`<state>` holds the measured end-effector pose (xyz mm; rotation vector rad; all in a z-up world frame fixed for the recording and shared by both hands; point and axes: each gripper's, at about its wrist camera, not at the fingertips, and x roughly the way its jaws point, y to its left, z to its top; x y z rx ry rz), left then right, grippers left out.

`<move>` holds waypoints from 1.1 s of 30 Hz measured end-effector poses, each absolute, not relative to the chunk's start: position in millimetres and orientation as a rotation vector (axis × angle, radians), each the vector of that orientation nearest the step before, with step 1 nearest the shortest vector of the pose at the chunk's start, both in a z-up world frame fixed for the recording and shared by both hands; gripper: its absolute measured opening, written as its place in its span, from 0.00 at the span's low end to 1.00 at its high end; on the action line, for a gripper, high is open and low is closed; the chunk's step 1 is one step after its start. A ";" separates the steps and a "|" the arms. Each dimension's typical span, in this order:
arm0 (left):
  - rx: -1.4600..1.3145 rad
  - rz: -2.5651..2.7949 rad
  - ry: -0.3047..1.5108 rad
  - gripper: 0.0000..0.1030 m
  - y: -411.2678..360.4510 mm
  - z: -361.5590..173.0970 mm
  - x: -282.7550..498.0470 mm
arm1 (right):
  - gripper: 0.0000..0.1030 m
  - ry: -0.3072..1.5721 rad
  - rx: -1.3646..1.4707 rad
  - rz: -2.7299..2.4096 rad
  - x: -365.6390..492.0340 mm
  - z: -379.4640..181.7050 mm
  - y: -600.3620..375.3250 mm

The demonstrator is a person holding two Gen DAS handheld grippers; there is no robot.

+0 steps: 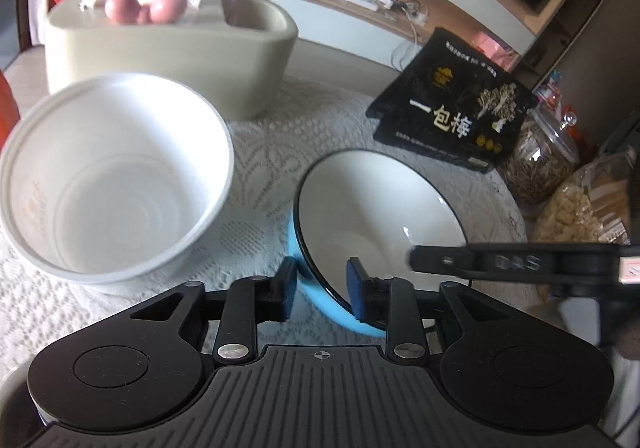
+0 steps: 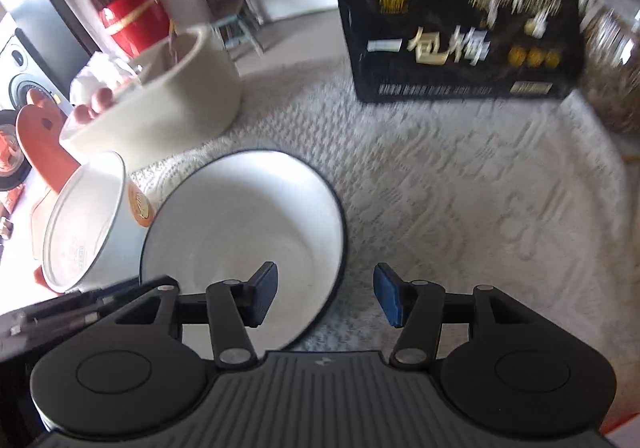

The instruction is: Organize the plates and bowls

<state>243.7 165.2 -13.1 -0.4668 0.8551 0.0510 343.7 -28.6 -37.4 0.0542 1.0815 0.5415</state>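
The blue bowl (image 1: 316, 288), white inside with a dark rim, is tilted on the lace-covered tabletop (image 1: 280, 152), and its near wall sits between the two blue pads of the left gripper (image 1: 322, 290). One pad is on the outside and one on the inside, and they seem to pinch the wall, though a thin gap cannot be ruled out. Just beside it, on the left in the left wrist view, stands the white paper bowl (image 1: 116, 184), empty and also leaning a little; the right wrist view shows the two bowls touching or almost touching. The right gripper (image 2: 326, 294) has its jaws spread with nothing between them; it hovers over the right edge of the blue bowl and the bare cloth, and one pad is above the bowl's inside. Further out stand a beige tissue box (image 1: 168, 48), a black snack box (image 1: 452, 104) and a glass jar (image 1: 540, 164). I judge that the task is at an early step: the bowls are still apart, not stacked, and no plate is visible. What is left, probably, is to nest one bowl into the other.
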 end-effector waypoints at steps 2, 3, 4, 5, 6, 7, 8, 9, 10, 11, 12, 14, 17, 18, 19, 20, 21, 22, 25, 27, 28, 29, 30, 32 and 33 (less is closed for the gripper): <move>-0.461 0.055 0.856 0.30 164.2 -14.0 244.8 | 0.40 1.112 0.065 0.553 347.2 -45.3 -24.6; -0.463 0.055 0.856 0.30 164.6 -14.2 244.9 | 0.37 1.125 0.066 0.562 347.5 -48.3 -23.0; -0.467 0.055 0.855 0.30 165.2 -14.3 244.8 | 0.35 1.130 0.064 0.560 347.7 -50.2 -22.1; -0.471 0.055 0.855 0.30 165.6 -14.4 244.7 | 0.33 1.126 0.059 0.559 346.8 -50.4 -21.9; -0.474 0.054 0.858 0.30 165.9 -14.4 244.6 | 0.32 1.124 0.054 0.560 345.8 -49.8 -22.2; -0.478 0.053 0.861 0.30 165.5 -14.1 244.6 | 0.31 1.123 0.053 0.561 345.2 -49.4 -23.4; -0.480 0.050 0.864 0.30 164.8 -13.7 244.1 | 0.30 1.123 0.054 0.561 344.3 -48.4 -25.1; -0.483 0.044 0.869 0.30 163.6 -12.9 243.7 | 0.30 1.121 0.051 0.559 343.1 -46.9 -27.1; -0.487 0.034 0.875 0.31 162.3 -12.1 243.4 | 0.30 1.115 0.038 0.551 340.9 -45.3 -28.7; -0.491 0.021 0.881 0.31 160.2 -11.7 242.7 | 0.30 1.109 0.023 0.542 338.4 -44.0 -30.2; -0.491 0.006 0.888 0.31 157.5 -11.5 242.4 | 0.31 1.103 0.008 0.534 336.7 -43.0 -32.2; -0.490 -0.020 0.903 0.32 151.6 -10.7 240.8 | 0.31 1.102 -0.004 0.523 334.5 -41.9 -38.4; -0.480 -0.049 0.916 0.32 142.3 -8.9 239.2 | 0.31 1.110 -0.001 0.516 332.6 -42.1 -49.6; -0.478 -0.056 0.918 0.32 140.1 -8.8 239.0 | 0.31 1.111 -0.001 0.516 332.3 -42.7 -51.8; -0.475 -0.059 0.918 0.32 138.9 -9.3 239.2 | 0.31 1.113 0.001 0.515 332.0 -43.6 -53.3; -0.470 -0.057 0.919 0.32 137.2 -10.5 239.6 | 0.30 1.115 0.005 0.517 332.1 -44.6 -54.7; -0.469 -0.052 0.920 0.32 137.0 -11.8 239.9 | 0.30 1.114 0.010 0.522 331.8 -44.9 -55.6; -0.471 -0.047 0.916 0.32 137.7 -12.6 239.7 | 0.30 1.110 0.011 0.526 331.2 -45.0 -55.6; -0.492 -0.046 0.905 0.32 142.5 -14.3 241.9 | 0.31 1.105 0.019 0.536 332.1 -46.5 -55.0; -0.504 -0.041 0.910 0.32 145.9 -15.9 245.7 | 0.30 1.118 0.041 0.545 334.8 -50.2 -55.4; -0.512 -0.038 0.917 0.32 147.2 -16.7 248.2 | 0.30 1.126 0.052 0.550 336.5 -52.7 -55.8; -0.517 -0.035 0.925 0.32 148.0 -17.4 251.3 | 0.30 1.133 0.061 0.554 338.0 -55.1 -55.8; -0.517 -0.031 0.934 0.32 148.2 -17.9 254.5 | 0.30 1.138 0.069 0.556 339.2 -57.5 -55.4; -0.496 -0.020 0.949 0.32 146.4 -19.2 261.6 | 0.30 1.146 0.087 0.560 342.7 -62.4 -54.8; -0.478 -0.014 0.958 0.31 144.9 -20.5 266.5 | 0.30 1.150 0.099 0.562 343.9 -64.8 -54.8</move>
